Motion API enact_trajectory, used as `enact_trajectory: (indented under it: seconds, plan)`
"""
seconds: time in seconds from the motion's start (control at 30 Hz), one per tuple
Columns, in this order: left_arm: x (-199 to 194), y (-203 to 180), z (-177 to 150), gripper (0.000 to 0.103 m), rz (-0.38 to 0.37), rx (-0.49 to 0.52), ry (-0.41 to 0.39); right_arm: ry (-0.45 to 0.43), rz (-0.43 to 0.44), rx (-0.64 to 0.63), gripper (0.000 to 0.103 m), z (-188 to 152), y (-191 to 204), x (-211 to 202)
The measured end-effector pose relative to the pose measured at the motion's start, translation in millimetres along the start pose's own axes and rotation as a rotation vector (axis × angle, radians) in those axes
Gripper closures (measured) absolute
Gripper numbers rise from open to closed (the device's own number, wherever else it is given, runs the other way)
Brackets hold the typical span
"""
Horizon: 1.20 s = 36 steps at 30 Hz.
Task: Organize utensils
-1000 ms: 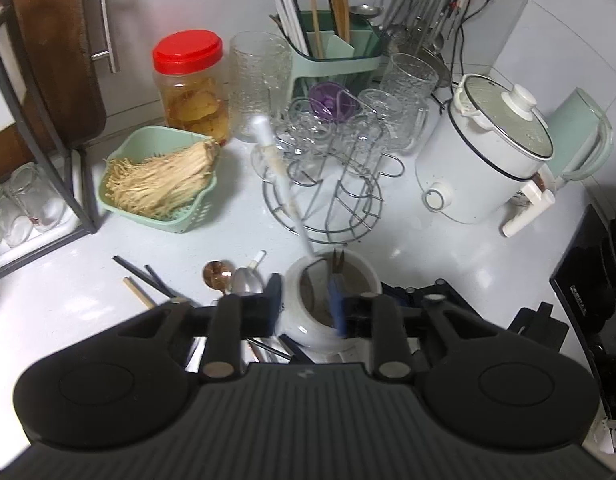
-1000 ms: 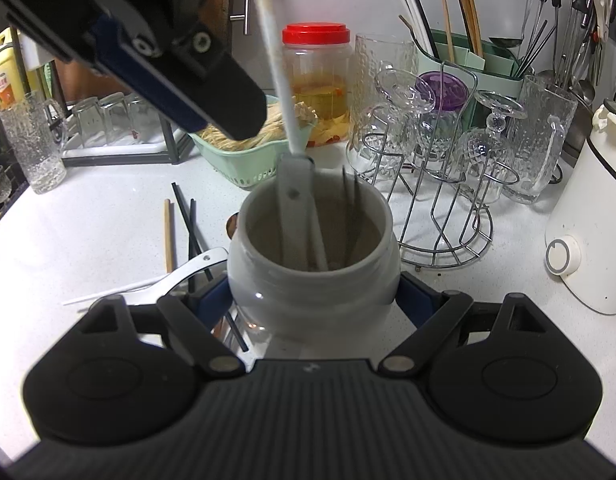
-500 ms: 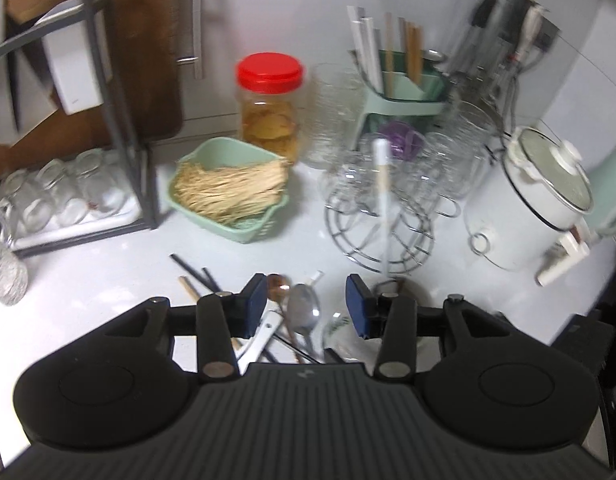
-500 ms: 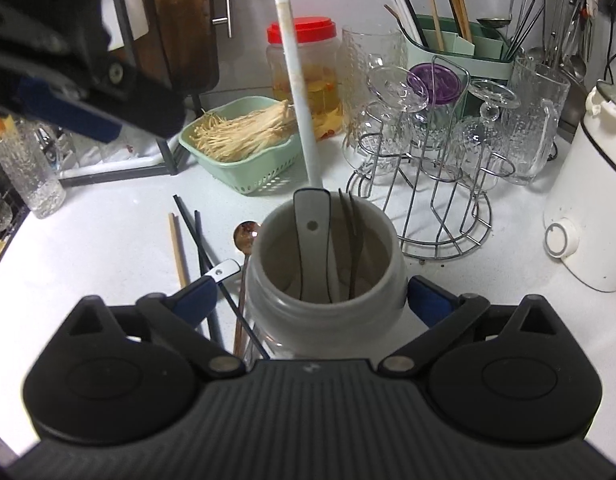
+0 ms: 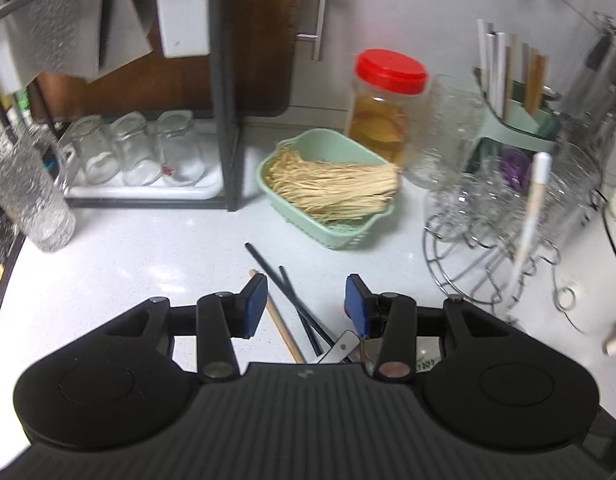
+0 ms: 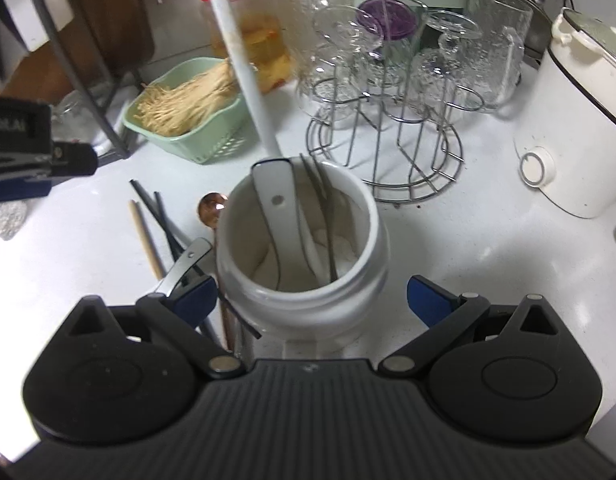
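Note:
In the right wrist view a white jar (image 6: 304,272) stands on the counter between the fingers of my right gripper (image 6: 311,300). That gripper is open, and its right pad (image 6: 427,296) stands apart from the jar's side. A long white handle (image 6: 244,60), a white spoon (image 6: 276,200) and dark thin utensils (image 6: 319,208) stand in the jar. My left gripper (image 5: 306,304) is open and empty above the black chopsticks (image 5: 284,292) and the wooden chopstick (image 5: 282,330). A copper spoon (image 6: 212,208) and a metal spoon handle (image 6: 186,260) lie left of the jar.
A green basket of dry noodles (image 5: 327,236), a red-lidded jar (image 5: 387,100) and a green utensil holder (image 5: 515,128) stand at the back. A wire rack of glasses (image 6: 387,128) and a white cooker (image 6: 579,140) are to the right. A black shelf frame (image 5: 224,120) is on the left.
My left gripper swung left, away from above the jar, and now hangs over the loose chopsticks. The right gripper's fingers spread off the jar's sides. The jar stayed put.

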<state>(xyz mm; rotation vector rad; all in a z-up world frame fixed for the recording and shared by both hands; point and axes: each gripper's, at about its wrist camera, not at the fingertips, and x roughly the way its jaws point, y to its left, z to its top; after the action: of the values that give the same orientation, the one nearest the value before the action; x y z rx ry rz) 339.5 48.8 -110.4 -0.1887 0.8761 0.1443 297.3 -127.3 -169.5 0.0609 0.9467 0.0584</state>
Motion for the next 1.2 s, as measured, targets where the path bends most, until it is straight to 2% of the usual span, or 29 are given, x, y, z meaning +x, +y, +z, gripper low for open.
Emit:
enact_trajectory:
  seconds: [0.3, 0.57, 0.87, 1.2]
  plan:
    - [14, -5, -17, 0.054, 0.119, -0.123, -0.02, 0.039, -0.042, 0.054, 0.0, 2, -1, 4]
    - [13, -14, -24, 0.054, 0.216, -0.139, -0.064, 0.084, -0.114, 0.066, 0.0, -5, 7, 11]
    - [11, -15, -27, 0.054, 0.268, -0.157, -0.075, 0.081, -0.123, 0.068, 0.0, -7, 10, 10]
    - [5, -12, -26, 0.054, 0.283, -0.175, -0.1, 0.076, -0.124, 0.062, 0.0, -6, 13, 8]
